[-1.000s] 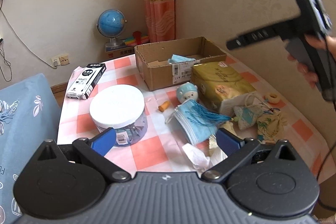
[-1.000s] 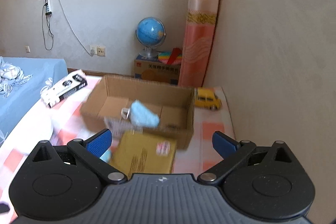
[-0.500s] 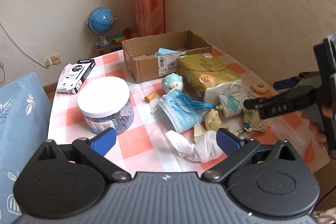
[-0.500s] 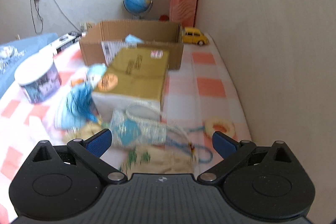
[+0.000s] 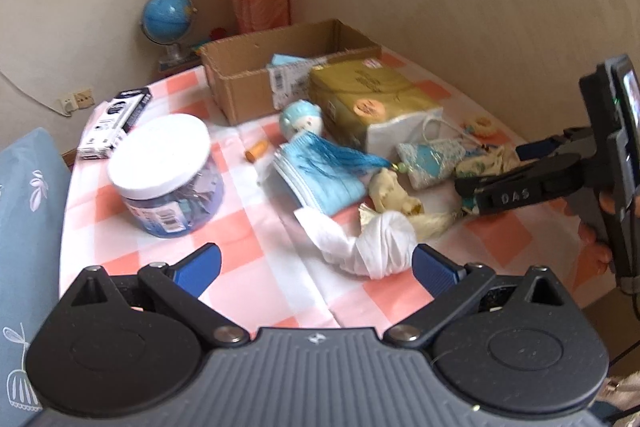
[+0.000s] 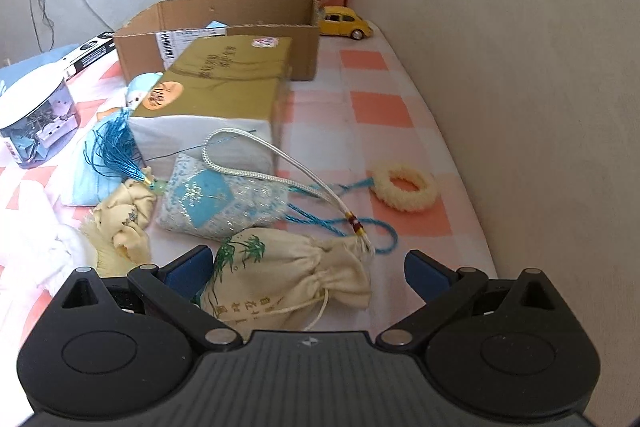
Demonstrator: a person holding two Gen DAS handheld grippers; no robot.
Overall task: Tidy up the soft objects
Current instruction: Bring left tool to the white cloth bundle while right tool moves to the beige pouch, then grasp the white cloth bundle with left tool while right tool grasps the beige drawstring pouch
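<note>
Soft things lie scattered on the checked tablecloth (image 5: 248, 239). A cream drawstring pouch (image 6: 288, 279) sits between the fingers of my open right gripper (image 6: 308, 269), which touches nothing that I can see. Beyond the pouch lie a blue-silver sachet (image 6: 224, 203) and a cream scrunchie (image 6: 404, 187). My left gripper (image 5: 318, 265) is open and empty, just short of a twisted white cloth (image 5: 372, 247). A blue face mask (image 5: 320, 175) and a knotted cream cloth (image 5: 392, 191) lie behind it. The cardboard box (image 5: 240, 87) at the back holds a blue item (image 5: 286, 61).
A gold tissue pack (image 6: 224, 79) stands in front of the box. A white-lidded jar (image 5: 164, 163) and a black-and-white carton (image 5: 116, 123) are at the left. A yellow toy car (image 6: 346, 21) sits by the wall, which runs close along the right. A small doll head (image 5: 300, 119) lies mid-table.
My right gripper has come down from above the box to table level around the cream pouch. The left gripper has shifted nearer to the white cloth.
</note>
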